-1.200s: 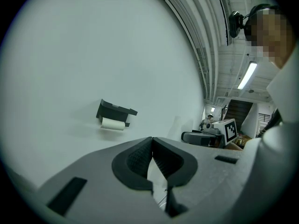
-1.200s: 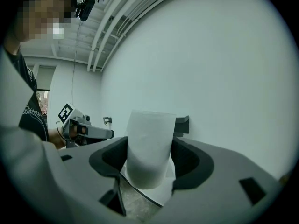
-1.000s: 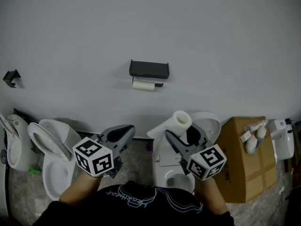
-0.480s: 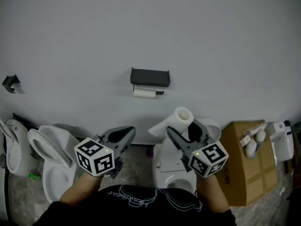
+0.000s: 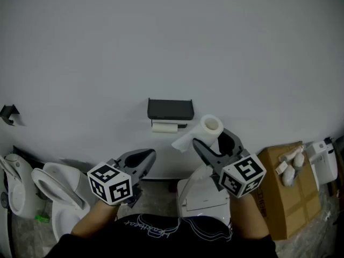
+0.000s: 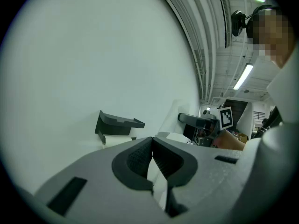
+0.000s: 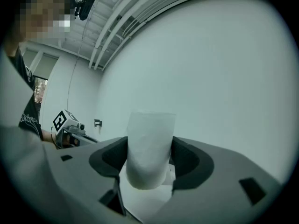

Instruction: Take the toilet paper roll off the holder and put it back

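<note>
A black wall holder (image 5: 170, 109) carries a white roll (image 5: 164, 127) under its shelf. My right gripper (image 5: 211, 138) is shut on a second toilet paper roll (image 5: 210, 126), just right of the holder and a little below it. A loose tail of paper (image 5: 183, 143) hangs from this roll toward the left. In the right gripper view the roll (image 7: 149, 148) stands upright between the pads of the right gripper (image 7: 149, 158). My left gripper (image 5: 141, 160) is lower left of the holder, shut and empty. In the left gripper view its pads (image 6: 152, 154) touch, with the holder (image 6: 117, 124) beyond them.
A toilet with its seat raised (image 5: 59, 190) stands at the lower left. Another toilet (image 5: 207, 195) is directly below the right gripper. A cardboard box (image 5: 282, 192) with white fittings on it sits at the right. A small black hook (image 5: 8, 113) is on the wall at far left.
The right gripper has carried the roll upward and now sits beside the holder. The holder appears lower in the head view. The left gripper keeps its place.
</note>
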Action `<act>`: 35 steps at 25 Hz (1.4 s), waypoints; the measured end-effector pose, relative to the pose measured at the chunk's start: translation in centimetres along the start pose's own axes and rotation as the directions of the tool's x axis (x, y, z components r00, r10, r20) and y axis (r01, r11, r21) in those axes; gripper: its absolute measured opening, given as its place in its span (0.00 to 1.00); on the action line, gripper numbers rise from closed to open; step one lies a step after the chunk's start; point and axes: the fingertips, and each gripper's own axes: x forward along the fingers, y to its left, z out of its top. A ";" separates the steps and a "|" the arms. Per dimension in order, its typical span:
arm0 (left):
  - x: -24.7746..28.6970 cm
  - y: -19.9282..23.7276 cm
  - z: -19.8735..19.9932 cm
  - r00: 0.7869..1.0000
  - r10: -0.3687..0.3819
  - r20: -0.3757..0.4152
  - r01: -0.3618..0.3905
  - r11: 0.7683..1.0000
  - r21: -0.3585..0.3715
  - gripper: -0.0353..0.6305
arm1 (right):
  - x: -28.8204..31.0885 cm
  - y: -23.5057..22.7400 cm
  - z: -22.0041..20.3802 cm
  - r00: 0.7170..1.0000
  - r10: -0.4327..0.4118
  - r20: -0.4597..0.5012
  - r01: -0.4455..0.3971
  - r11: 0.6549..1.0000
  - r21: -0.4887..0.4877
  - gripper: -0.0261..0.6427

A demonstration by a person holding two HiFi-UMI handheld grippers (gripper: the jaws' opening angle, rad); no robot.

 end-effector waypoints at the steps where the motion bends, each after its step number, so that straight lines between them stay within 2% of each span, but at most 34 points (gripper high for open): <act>1: 0.3 0.4 0.1 1.000 -0.001 -0.002 0.001 1.000 -0.001 0.06 | 0.6 -0.4 0.4 1.000 -0.003 0.003 0.003 1.000 -0.010 0.47; 15: 1.4 6.5 0.8 1.000 -0.002 -0.021 0.001 1.000 -0.028 0.06 | 9.2 -4.0 3.4 1.000 -0.031 0.002 0.031 0.996 -0.080 0.47; 26: 1.1 11.2 0.3 1.000 0.013 -0.022 -0.014 0.998 -0.056 0.06 | 14.8 -6.0 0.3 0.994 -0.077 -0.079 0.071 0.995 -0.073 0.47; 35: 1.6 13.5 -0.3 0.999 0.033 -0.014 -0.034 0.996 -0.079 0.06 | 16.5 -6.9 -2.3 0.985 -0.085 -0.148 0.076 0.995 -0.067 0.48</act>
